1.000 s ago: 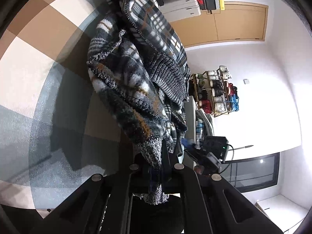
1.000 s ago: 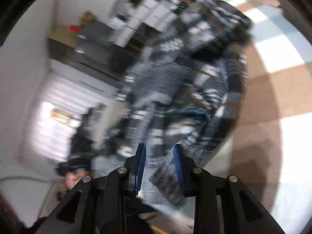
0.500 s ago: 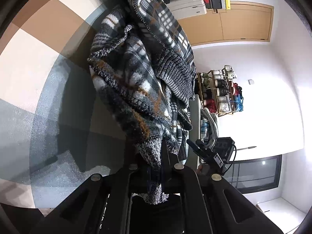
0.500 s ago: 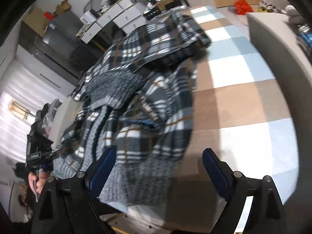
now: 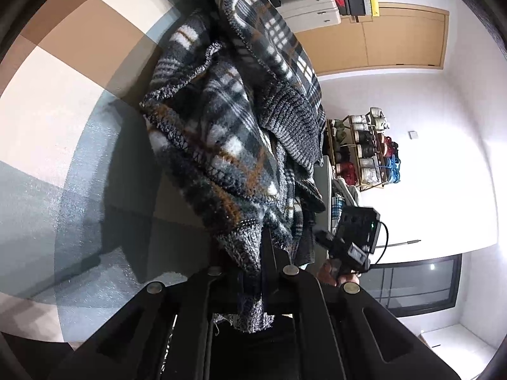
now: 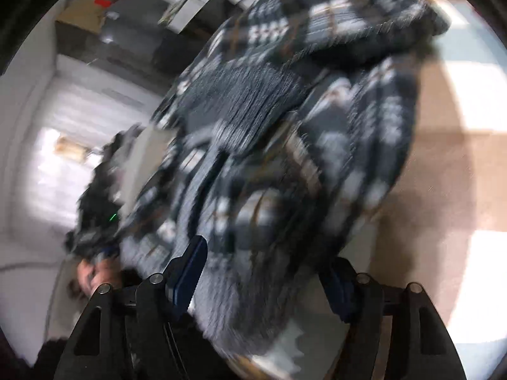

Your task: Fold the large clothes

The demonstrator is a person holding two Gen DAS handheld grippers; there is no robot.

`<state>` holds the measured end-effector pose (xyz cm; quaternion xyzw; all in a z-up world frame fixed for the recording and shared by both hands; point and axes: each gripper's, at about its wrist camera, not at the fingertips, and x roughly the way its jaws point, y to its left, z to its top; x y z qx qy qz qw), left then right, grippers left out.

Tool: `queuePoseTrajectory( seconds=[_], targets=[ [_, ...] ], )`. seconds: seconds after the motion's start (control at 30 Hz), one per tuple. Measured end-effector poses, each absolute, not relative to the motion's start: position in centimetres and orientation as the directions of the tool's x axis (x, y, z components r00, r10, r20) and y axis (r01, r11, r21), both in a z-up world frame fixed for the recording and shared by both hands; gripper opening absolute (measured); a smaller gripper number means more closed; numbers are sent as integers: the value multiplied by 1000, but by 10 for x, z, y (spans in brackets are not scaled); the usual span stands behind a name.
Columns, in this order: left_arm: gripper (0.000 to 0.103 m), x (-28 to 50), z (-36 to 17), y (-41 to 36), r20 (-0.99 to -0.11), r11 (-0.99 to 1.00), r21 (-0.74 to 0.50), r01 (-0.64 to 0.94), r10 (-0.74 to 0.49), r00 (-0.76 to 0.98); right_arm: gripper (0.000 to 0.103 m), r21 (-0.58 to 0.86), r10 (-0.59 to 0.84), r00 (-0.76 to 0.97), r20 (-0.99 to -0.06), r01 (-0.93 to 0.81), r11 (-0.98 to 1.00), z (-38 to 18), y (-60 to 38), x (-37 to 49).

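Note:
A dark plaid fleece garment [image 5: 228,133] with grey ribbed knit trim lies heaped on a checked tan, white and blue-grey cover [image 5: 57,101]. My left gripper [image 5: 256,253] is shut on the garment's grey knit hem, and the cloth hangs down between its fingers. The right gripper [image 5: 351,240] shows beyond the heap, held by a hand. In the blurred right wrist view the garment [image 6: 285,120] fills the middle. My right gripper [image 6: 266,278] has its jaws wide and closing, with the grey hem lying between the blue pads [image 6: 190,266], which do not press it.
A shoe rack [image 5: 364,152] stands against the white wall, with a wooden door [image 5: 402,38] and white drawers [image 5: 310,12] beyond. A dark window [image 5: 418,281] is low on the right. Boxes and shelves [image 6: 95,12] line the far wall. A hand [image 6: 92,275] grips the left tool.
The right gripper's jaws went from nearly shut to wide, then narrowed a little, and it moved in over the garment's hem. The left gripper stayed put with its hold.

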<state>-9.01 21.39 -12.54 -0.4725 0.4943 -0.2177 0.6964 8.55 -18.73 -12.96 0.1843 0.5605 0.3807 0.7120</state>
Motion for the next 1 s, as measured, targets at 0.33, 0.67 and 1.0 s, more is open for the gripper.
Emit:
queuePoseTrajectory(
  seconds=[0.33, 0.67, 1.0],
  targets=[
    [17, -85, -137, 215, -615, 566, -788, -243, -698, 367, 36, 645, 711, 185, -679, -313, 697, -133, -180, 85],
    [37, -92, -140, 215, -591, 531, -807, -258, -720, 365, 16, 827, 841, 257, -477, -192, 528, -137, -202, 77],
    [80, -87, -132, 209, -531, 496, -847, -193, -761, 374, 53, 875, 884, 119, -451, -133, 465, -157, -191, 79]
  ],
)
